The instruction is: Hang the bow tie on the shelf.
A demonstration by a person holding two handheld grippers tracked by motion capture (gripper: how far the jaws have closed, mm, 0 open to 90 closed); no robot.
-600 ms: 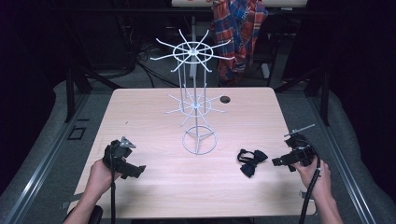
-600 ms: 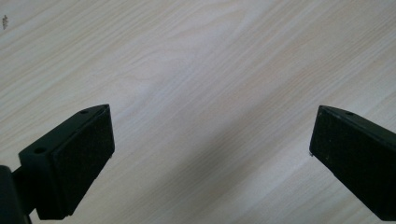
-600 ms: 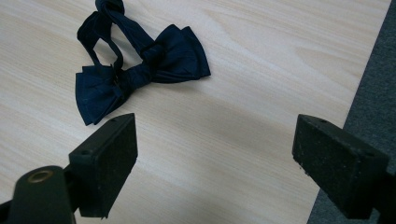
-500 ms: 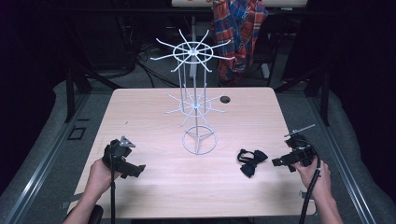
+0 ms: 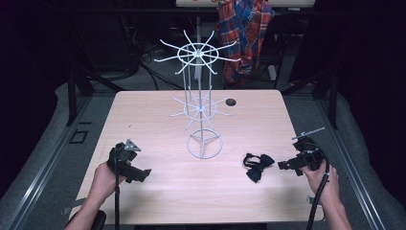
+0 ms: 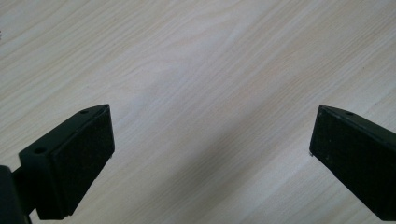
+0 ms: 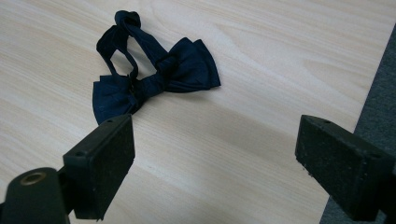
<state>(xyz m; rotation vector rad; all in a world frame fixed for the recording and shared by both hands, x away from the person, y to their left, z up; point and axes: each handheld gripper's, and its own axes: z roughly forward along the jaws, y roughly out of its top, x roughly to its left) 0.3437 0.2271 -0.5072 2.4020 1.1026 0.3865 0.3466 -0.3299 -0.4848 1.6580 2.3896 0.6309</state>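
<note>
Dark floor and black stands ring a pale wooden table (image 5: 158, 120), whose far edge meets a plaid shirt (image 5: 244, 33) hanging behind it. Grey matting shows past the table's right edge in the right gripper view, so that side leaves little margin. A white wire rack (image 5: 201, 110) stands upright at the table's middle, its round base ringed by bare wood; a small dark hole (image 5: 231, 102) sits near the far edge beside it.

A dark bow tie (image 5: 257, 165) lies flat on the wood, right of the rack's base and apart from it (its strap looped loose at one end). The right gripper (image 5: 282, 165) sits near the table's right edge, just beside the bow tie and pointing at it; its jaws stand wide apart with nothing between them, the bow tie lying ahead of the pads (image 7: 114, 154). Bare wood separates the two.

The left gripper (image 5: 141, 175) rests near the front left corner, well apart from the rack, jaws spread wide over bare wood grain (image 6: 210, 93), holding nothing. Broad open surface runs between the two grippers along the front edge.

No writing or label can be read anywhere.

Compared with half a second ago, both hands, the bow tie and the rack sit in the same places.
</note>
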